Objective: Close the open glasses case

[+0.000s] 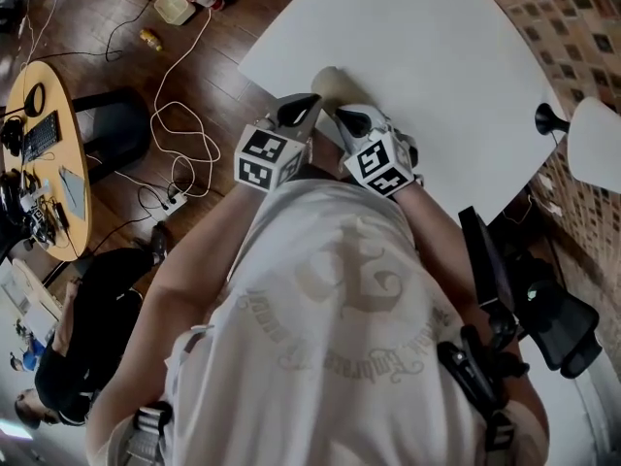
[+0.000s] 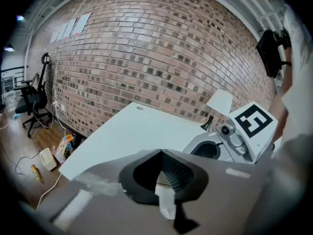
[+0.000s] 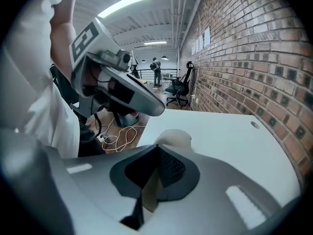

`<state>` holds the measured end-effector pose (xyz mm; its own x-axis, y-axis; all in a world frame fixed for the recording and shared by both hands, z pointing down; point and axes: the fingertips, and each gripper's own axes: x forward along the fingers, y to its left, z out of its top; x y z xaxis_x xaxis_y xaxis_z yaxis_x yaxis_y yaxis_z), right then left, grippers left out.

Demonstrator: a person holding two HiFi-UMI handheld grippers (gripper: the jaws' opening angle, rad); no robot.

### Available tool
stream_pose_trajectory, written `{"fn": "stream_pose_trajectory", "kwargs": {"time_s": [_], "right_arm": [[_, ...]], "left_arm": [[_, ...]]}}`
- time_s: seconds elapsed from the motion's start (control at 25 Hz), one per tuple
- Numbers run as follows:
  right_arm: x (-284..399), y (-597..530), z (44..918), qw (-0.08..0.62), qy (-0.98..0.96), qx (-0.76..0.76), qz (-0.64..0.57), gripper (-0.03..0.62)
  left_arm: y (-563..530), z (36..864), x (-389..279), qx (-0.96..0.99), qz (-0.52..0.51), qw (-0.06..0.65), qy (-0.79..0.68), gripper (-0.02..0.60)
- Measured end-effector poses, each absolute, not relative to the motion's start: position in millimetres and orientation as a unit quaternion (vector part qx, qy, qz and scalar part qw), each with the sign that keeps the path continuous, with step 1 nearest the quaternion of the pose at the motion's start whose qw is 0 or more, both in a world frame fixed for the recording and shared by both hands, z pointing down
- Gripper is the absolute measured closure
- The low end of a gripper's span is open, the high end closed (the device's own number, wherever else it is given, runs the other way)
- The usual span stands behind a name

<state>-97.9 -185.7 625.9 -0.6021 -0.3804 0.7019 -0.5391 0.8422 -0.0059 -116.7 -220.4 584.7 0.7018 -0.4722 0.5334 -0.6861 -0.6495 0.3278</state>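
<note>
The cream, rounded glasses case [image 1: 333,83] lies at the near edge of the white surface [image 1: 437,47], mid-frame, with bare room beyond it. Just below it, the left gripper [image 1: 309,105] and right gripper [image 1: 345,118] have their jaws pressed together, holding nothing. A black lamp [image 1: 549,118] stands at the right edge.

Open-plan office: brick wall [image 2: 146,58], desk chair [image 2: 30,104], white desk [image 1: 437,56] (cables [image 1: 175,134] on floor).

- The left gripper [image 1: 309,103] and the right gripper [image 1: 345,119] are held side by side, close together, pointed forward and downward.
- The right gripper's jaws are pressed together.
- The left gripper's jaws appear closed too, though their seam is dimly shown.
- The left forearm [image 1: 189,270] and the right forearm [image 1: 439,236] are extended ahead.
</note>
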Motion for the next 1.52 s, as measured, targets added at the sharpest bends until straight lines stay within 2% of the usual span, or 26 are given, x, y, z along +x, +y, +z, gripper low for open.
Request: {"fn": "stream_pose_trajectory", "kwargs": {"time_s": [0.24,0.6,1.32,1.52], "right_arm": [[-108,-191,624,0.373,-0.894,0.242,0.057,0.586],[-103,-206,625,0.367,-0.892,0.259,0.042,0.586],[-110,-248,625,0.372,-0.869,0.321,0.055,0.586],[-112,-251,610,0.35,-0.863,0.357,0.069,0.585]], "left_arm": [[-223,584,-129,0.883,0.207,0.26,-0.333,0.577],[-223,578,-124,0.886,0.212,0.249,-0.329,0.577],[-220,571,-179,0.894,0.205,0.24,-0.316,0.577],[-225,565,-186,0.907,0.196,0.228,-0.296,0.577]]}}
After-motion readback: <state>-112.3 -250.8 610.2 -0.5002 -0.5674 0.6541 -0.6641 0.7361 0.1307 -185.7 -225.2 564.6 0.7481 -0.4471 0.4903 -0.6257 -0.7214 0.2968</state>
